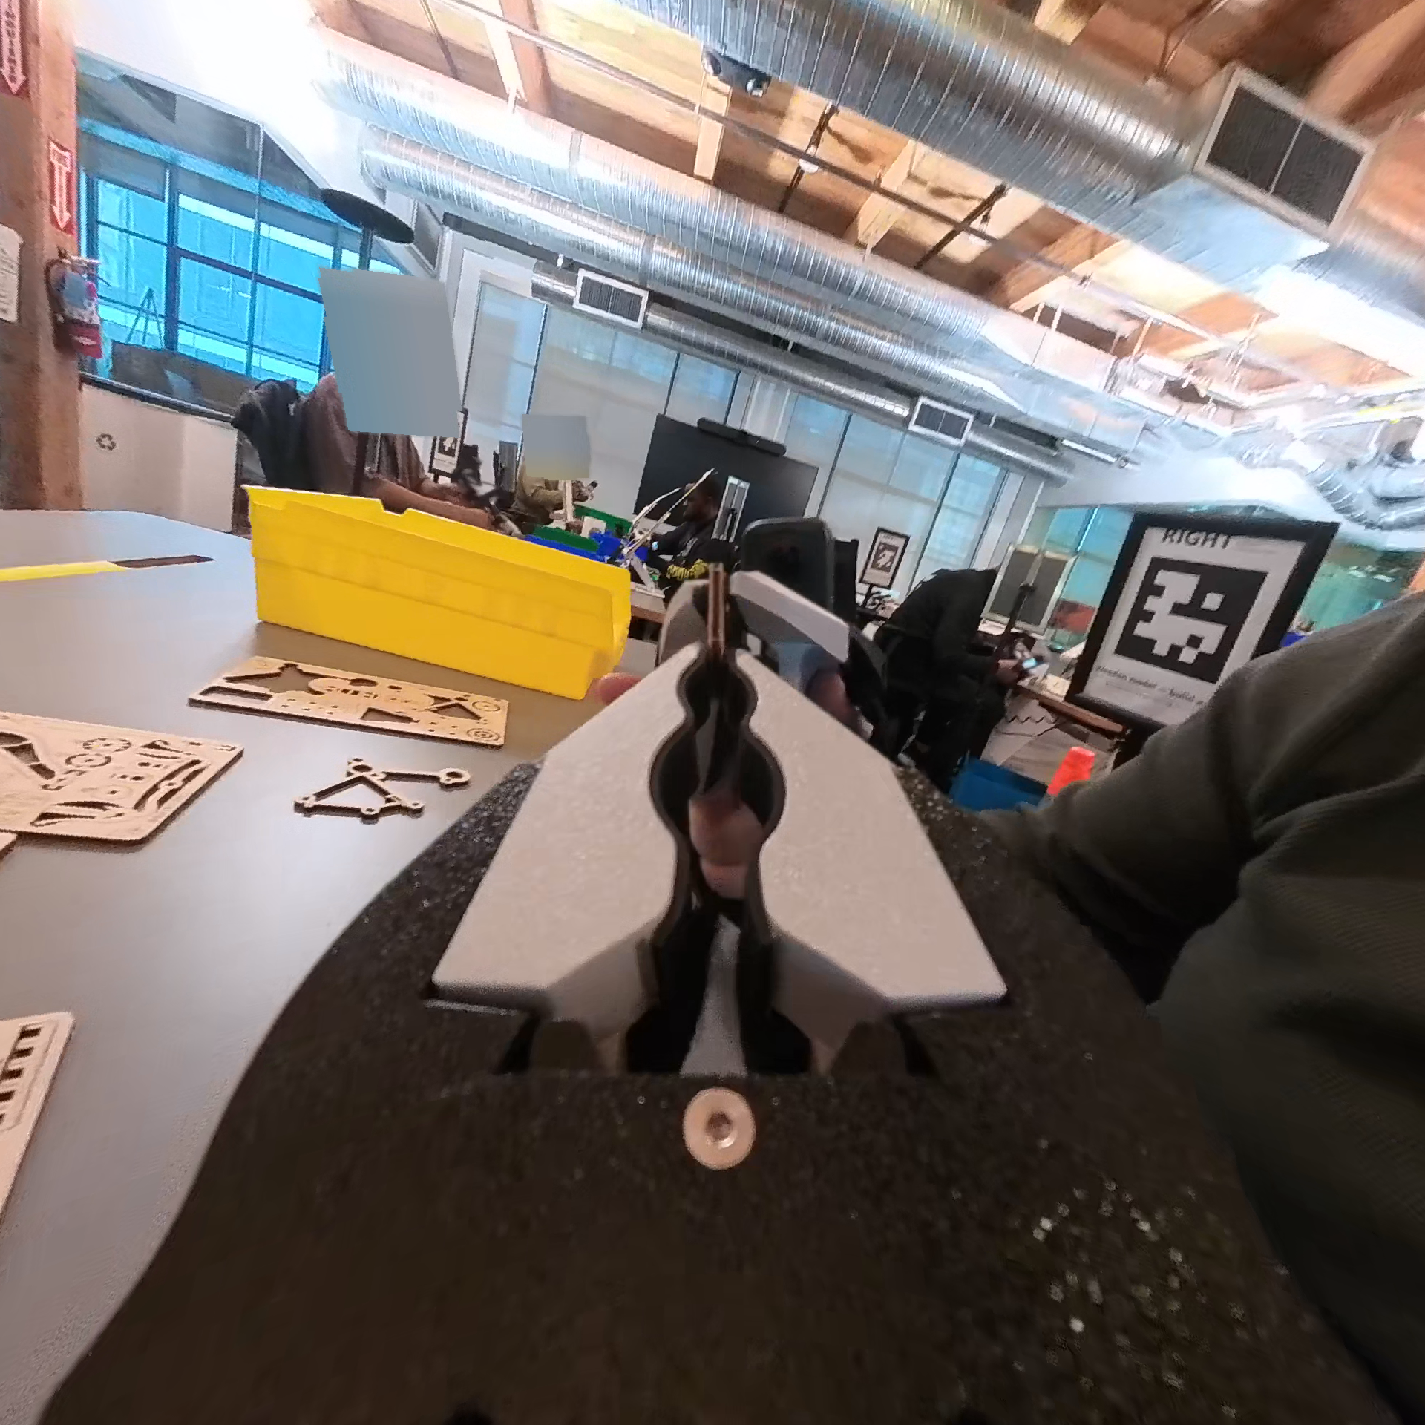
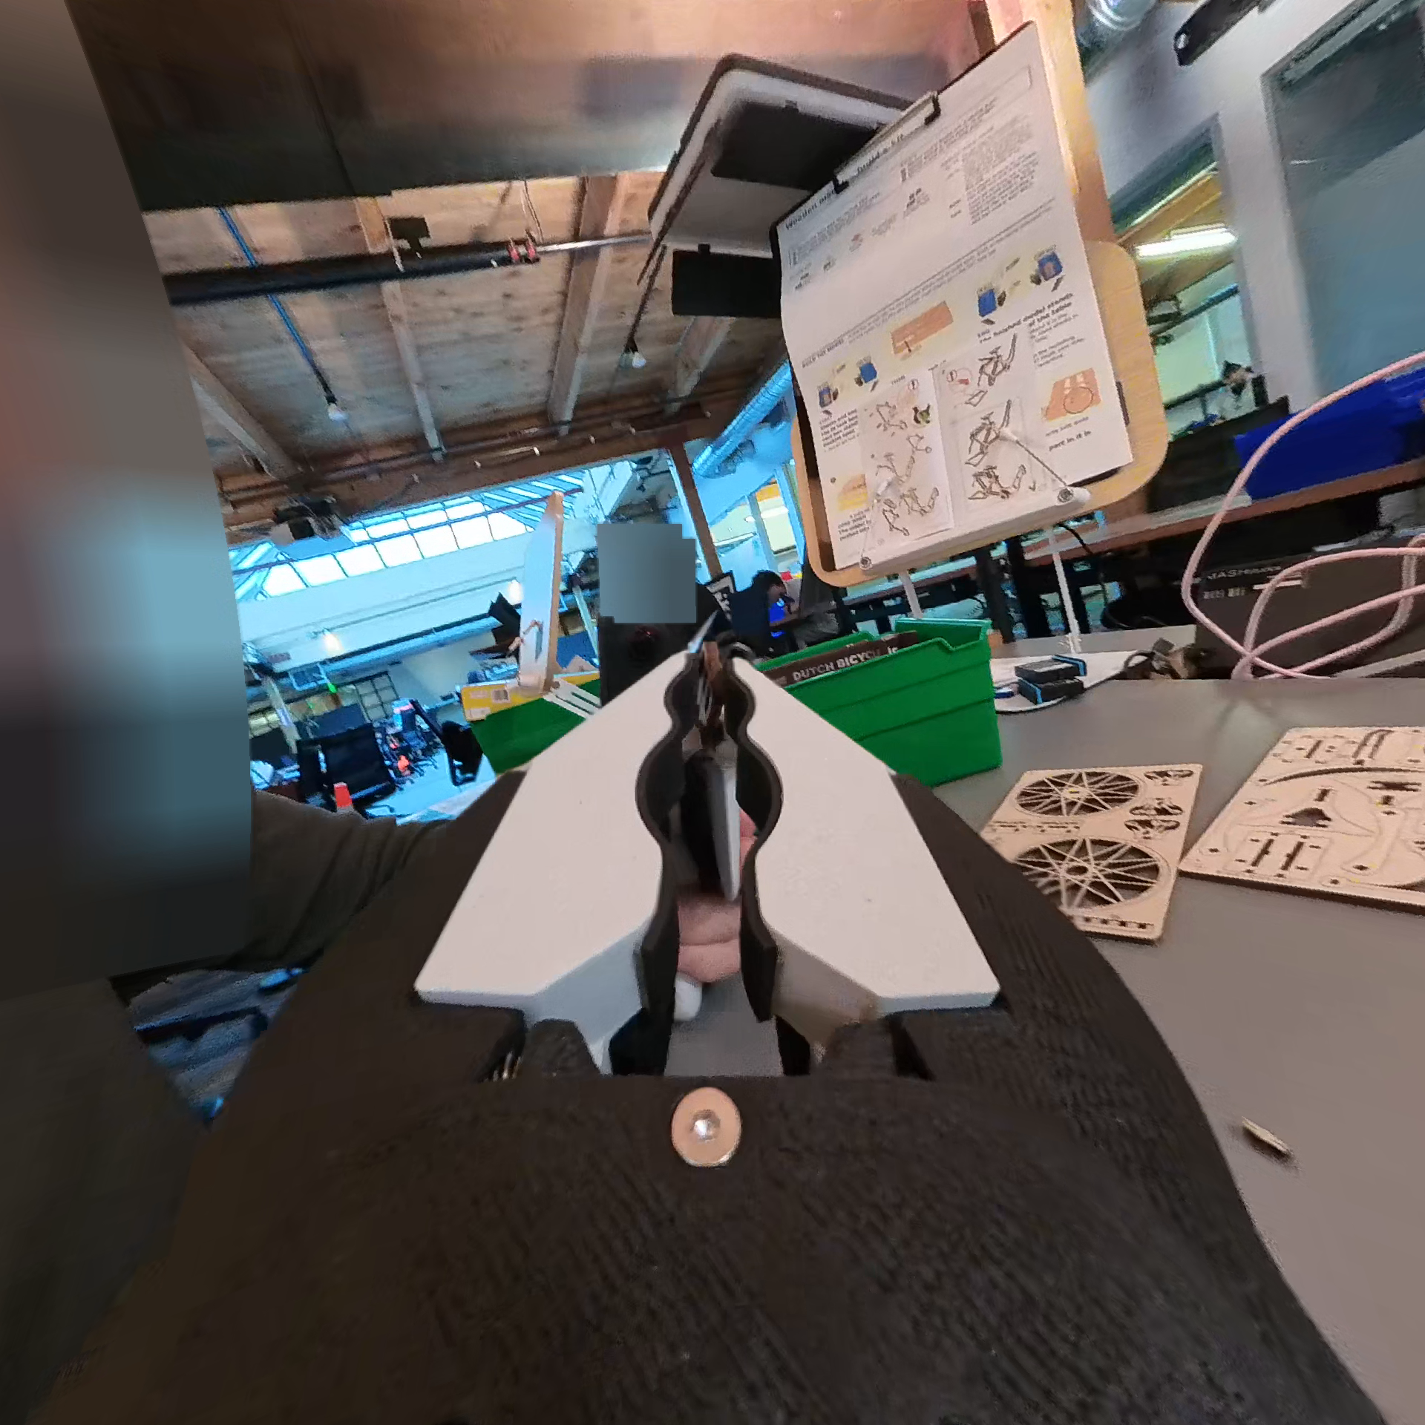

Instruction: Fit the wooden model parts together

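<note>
My left gripper (image 1: 717,655) is shut on a thin wooden part (image 1: 719,609), seen edge-on and sticking up past the fingertips. My right gripper (image 2: 708,654) is shut on a thin brown wooden part (image 2: 711,682). Both are held above the table, tip to tip and facing each other. The right gripper's grey fingers (image 1: 786,617) show just behind the left one's tips. A grey finger (image 2: 723,833) of the left gripper shows through the right one's gap. I cannot tell whether the two parts touch. A loose triangular frame part (image 1: 370,786) lies on the table to the left.
Cut-out wooden sheets (image 1: 347,698) (image 1: 100,771) lie left, in front of a yellow bin (image 1: 432,594). A wheel sheet (image 2: 1095,840) and another sheet (image 2: 1311,817) lie right, near a green bin (image 2: 887,709). An instruction sheet (image 2: 948,308) stands on a clipboard stand. A small loose piece (image 2: 1264,1140) lies nearby. Both grippers' tips are close together, under 4 cm apart.
</note>
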{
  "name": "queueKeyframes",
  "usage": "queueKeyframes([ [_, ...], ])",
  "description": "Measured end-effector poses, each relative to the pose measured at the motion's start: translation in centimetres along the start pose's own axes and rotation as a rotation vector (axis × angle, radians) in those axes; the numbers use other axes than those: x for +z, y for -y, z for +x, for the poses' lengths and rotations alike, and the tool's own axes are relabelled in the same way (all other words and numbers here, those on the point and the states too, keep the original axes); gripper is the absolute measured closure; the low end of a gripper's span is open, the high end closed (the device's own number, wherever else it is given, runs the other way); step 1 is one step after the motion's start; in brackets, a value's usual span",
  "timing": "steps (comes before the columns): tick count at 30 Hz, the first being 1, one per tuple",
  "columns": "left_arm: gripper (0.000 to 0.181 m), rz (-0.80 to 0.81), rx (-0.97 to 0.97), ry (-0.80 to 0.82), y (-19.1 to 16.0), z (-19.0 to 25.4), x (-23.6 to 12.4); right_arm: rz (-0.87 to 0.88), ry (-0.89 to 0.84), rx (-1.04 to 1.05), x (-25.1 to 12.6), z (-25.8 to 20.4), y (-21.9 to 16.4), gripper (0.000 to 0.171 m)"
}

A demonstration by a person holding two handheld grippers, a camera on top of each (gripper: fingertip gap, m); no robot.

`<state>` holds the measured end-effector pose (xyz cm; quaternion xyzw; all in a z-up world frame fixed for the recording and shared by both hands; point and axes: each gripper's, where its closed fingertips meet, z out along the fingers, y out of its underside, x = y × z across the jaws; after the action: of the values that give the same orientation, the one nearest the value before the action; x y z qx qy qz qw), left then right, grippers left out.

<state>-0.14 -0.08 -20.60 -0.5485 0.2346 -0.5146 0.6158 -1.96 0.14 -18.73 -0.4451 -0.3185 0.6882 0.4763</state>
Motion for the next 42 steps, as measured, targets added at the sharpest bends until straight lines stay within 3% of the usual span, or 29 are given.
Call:
queueKeyframes([
  [11,0.181,0.068,-0.066,-0.059,0.6,1.1,0.1,0.002,0.047,-0.055,0.2,-0.9,0.4,0.170],
  [20,0.174,-0.146,0.716,0.284,0.3,0.0,0.1,-0.021,-0.024,-0.120,-0.2,-0.1,0.2,0.167],
  [24,0.180,-0.083,0.501,0.222,0.3,-0.3,0.0,-0.002,0.005,-0.090,-0.2,-0.2,0.2,0.162],
  [31,0.181,-0.023,0.390,0.171,0.7,-0.1,-0.1,0.026,0.020,-0.071,-0.3,-0.4,0.5,0.164],
  [42,0.181,-0.053,0.446,0.189,0.4,-0.2,-0.1,0.012,0.022,-0.079,-0.4,-0.3,0.4,0.164],
])
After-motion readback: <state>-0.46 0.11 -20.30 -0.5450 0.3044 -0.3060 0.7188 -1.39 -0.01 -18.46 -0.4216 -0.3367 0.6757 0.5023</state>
